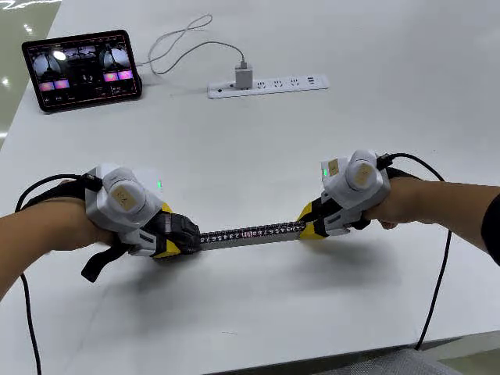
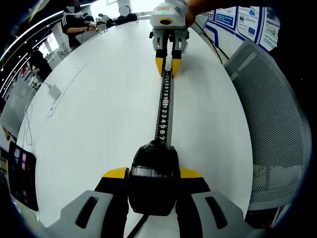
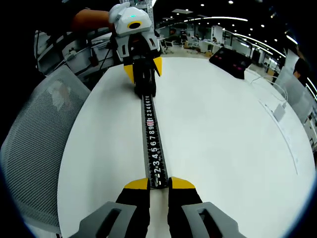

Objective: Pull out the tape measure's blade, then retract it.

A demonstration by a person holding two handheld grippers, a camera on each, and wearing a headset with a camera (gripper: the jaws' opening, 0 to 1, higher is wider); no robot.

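Note:
The black tape measure case (image 1: 173,233) (image 2: 153,173) (image 3: 143,74) sits clamped in my left gripper (image 1: 168,241) (image 2: 153,173) just above the white table. Its dark blade (image 1: 250,233) (image 2: 164,106) (image 3: 152,144), printed with white numbers, stretches across to my right gripper (image 1: 306,225) (image 3: 158,182) (image 2: 167,63), which is shut on the blade's tip. The blade runs straight and level between the two grippers, a short span long. Both yellow-tipped jaw pairs are pressed closed on what they hold.
A tablet (image 1: 82,68) with a lit screen lies at the far left of the white table (image 1: 258,141). A white power strip (image 1: 269,84) with a charger and cable lies at the far middle. A mesh chair (image 2: 270,124) (image 3: 37,148) stands by the table's near edge.

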